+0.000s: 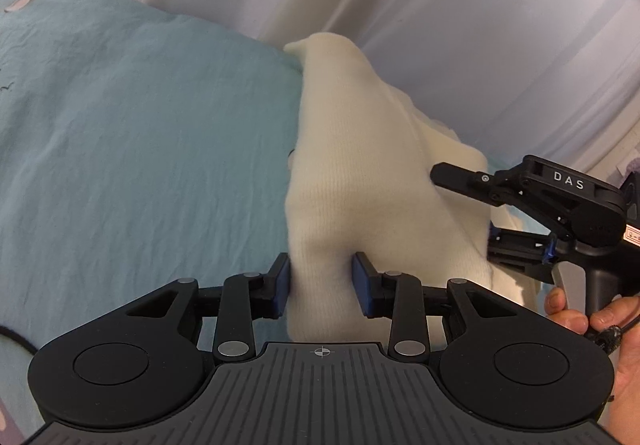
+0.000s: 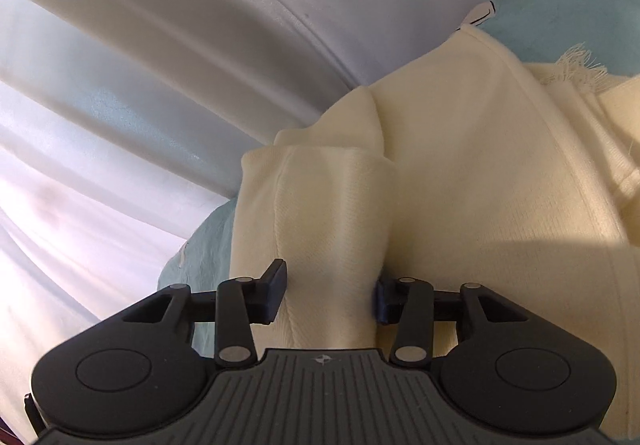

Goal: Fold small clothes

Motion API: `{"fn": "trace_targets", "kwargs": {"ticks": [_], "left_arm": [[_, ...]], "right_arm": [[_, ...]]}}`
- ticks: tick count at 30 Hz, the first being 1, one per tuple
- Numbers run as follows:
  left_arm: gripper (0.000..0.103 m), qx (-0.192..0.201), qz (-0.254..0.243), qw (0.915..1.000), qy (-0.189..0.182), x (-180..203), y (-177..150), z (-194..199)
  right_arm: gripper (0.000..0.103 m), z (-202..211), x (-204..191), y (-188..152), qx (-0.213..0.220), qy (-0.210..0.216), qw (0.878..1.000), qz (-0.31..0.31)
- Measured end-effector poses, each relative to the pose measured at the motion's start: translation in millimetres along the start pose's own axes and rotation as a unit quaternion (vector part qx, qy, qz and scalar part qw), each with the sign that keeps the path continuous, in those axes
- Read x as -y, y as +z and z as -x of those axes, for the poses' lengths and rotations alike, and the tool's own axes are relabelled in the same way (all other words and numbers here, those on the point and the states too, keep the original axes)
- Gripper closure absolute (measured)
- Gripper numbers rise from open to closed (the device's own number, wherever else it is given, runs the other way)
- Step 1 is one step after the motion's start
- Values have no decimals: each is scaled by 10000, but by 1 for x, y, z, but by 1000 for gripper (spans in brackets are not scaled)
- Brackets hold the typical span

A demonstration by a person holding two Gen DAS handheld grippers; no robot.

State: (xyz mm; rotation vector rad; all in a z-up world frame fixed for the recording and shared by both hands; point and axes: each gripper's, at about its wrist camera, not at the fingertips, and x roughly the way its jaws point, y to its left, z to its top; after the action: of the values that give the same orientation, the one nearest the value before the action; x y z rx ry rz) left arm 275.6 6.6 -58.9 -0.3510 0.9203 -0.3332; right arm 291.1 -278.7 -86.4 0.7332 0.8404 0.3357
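Observation:
A cream knitted garment (image 1: 352,173) lies over the light blue bed sheet (image 1: 140,145) and is lifted into a ridge. My left gripper (image 1: 322,285) is shut on a fold of the garment between its blue pads. My right gripper (image 2: 330,291) is shut on another thick fold of the garment (image 2: 460,185); its right finger is partly buried in the cloth. The right gripper also shows in the left wrist view (image 1: 480,213), at the garment's right edge, held by a hand. A frayed hem (image 2: 576,65) shows at the far right.
White curtains (image 1: 440,5) hang close behind the bed and fill the left of the right wrist view (image 2: 120,105). The blue sheet (image 2: 560,13) stretches left of the garment. A black cable (image 1: 16,337) lies at the lower left.

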Motion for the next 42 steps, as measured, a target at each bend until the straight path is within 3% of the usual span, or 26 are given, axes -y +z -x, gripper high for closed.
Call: {"fn": "trace_targets", "kwargs": {"ticks": [1,3,5,7,9,13,17,19,22,25,27,31,33,36,39,40,42], "left_arm": [[64,20,10,10000,44,1,0,1],[62,76,45,9999,148,1,0,5],[60,195,66,9996,205,2,1,13],[59,297,26,9992,272,2,3,17],[59,312,-71,9991,262,5,5,18],[59,87,-283,9995,79,16,0,10],[56,106,-713,9974,14,36,-11,8],[56,36,-748,9972,44,42,-15,5],[56,-51,-769,9969,159,52,-22,4],[55,-146,-852,9959,256,63,-25,4],[52,-142,-919,9954,250,69,-28,5],[52,-241,-925,9948,358,74,-36,-1],[51,-314,-956,9940,440,77,-38,-5],[48,-299,-1103,9918,569,86,-41,-7],[45,-285,-1118,9910,675,90,-44,-9],[45,-279,-1099,9911,698,91,-44,-9],[45,-257,-1000,9920,722,91,-42,-10]], "right_arm": [[90,-1,-11,-1,16,-218,9991,351],[91,7,-43,-7,276,-798,9860,1441],[91,23,-70,-13,794,-1268,9585,2428],[91,34,-84,-14,1124,-1644,9369,2873],[91,41,-85,-12,1263,-1952,9239,3041],[91,48,-71,-5,1213,-2370,9152,3026],[91,48,-48,-3,1234,-2834,9000,3073],[91,50,-32,-1,1178,-2833,9106,2770],[90,57,-2,7,940,-2432,9436,2038],[78,76,18,11,892,-1631,9719,1446],[57,89,34,11,802,-963,9869,1014],[55,93,49,3,535,-459,9948,730],[71,88,53,3,400,-423,9963,628],[84,85,40,1,421,-628,9938,821],[85,111,54,5,824,221,9963,-26],[85,116,55,6,937,168,9954,-69],[85,118,45,3,1101,-594,9900,655]]}}
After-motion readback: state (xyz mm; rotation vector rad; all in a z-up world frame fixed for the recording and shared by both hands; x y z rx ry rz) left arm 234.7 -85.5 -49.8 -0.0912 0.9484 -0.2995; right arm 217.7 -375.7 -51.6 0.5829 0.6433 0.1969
